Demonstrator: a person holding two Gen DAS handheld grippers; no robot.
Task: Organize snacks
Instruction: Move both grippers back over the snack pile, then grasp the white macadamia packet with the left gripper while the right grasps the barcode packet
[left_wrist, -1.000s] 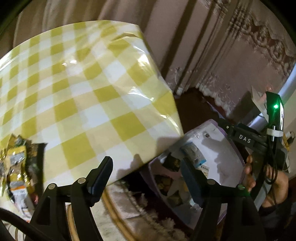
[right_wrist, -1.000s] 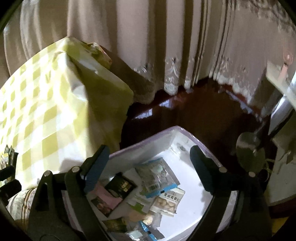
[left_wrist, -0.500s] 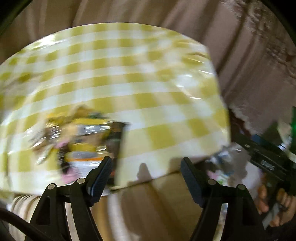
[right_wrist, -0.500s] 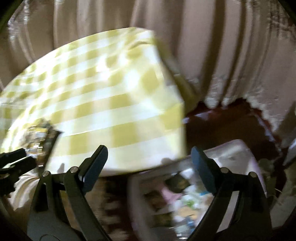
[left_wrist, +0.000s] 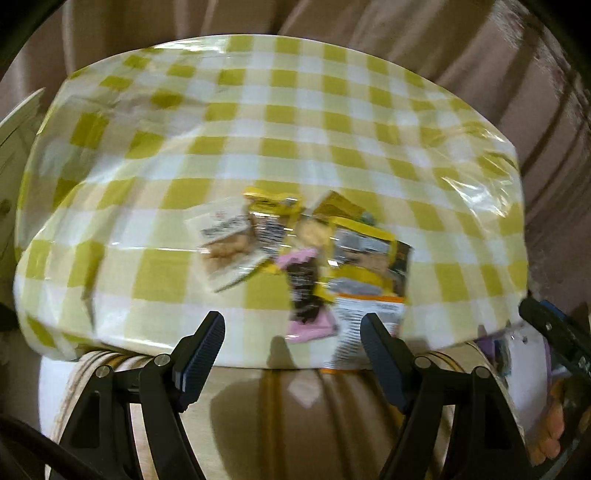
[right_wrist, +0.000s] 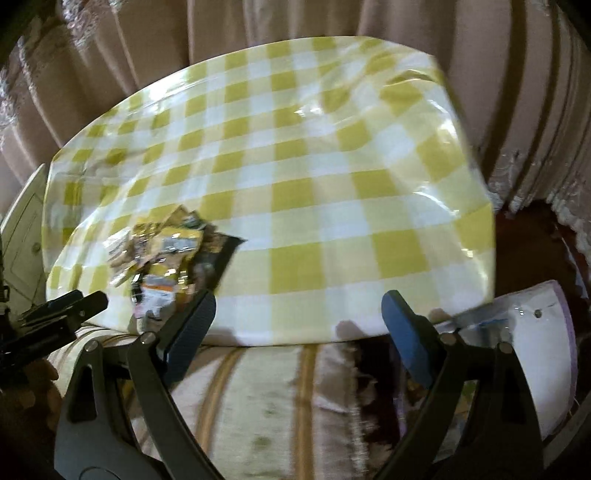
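Note:
A pile of snack packets (left_wrist: 306, 254) lies near the front edge of a table with a yellow-and-white checked cloth (left_wrist: 258, 140); yellow, pink and clear packs overlap. In the right wrist view the pile (right_wrist: 170, 254) is at the left. My left gripper (left_wrist: 291, 343) is open and empty, just before the table edge below the pile. My right gripper (right_wrist: 299, 325) is open and empty, before the table edge right of the pile. A white bin (right_wrist: 535, 354) holding snacks stands low at the right.
Beige curtains (right_wrist: 332, 22) hang behind the table. A striped cream cushion (right_wrist: 277, 406) lies under the table's front edge. A white cabinet (left_wrist: 11, 140) stands at the left. Dark wooden floor (right_wrist: 532, 251) shows right of the table.
Both grippers have swung left from the bin toward the table. The snack pile has come from the left edge to the middle of the left wrist view. Both stay open.

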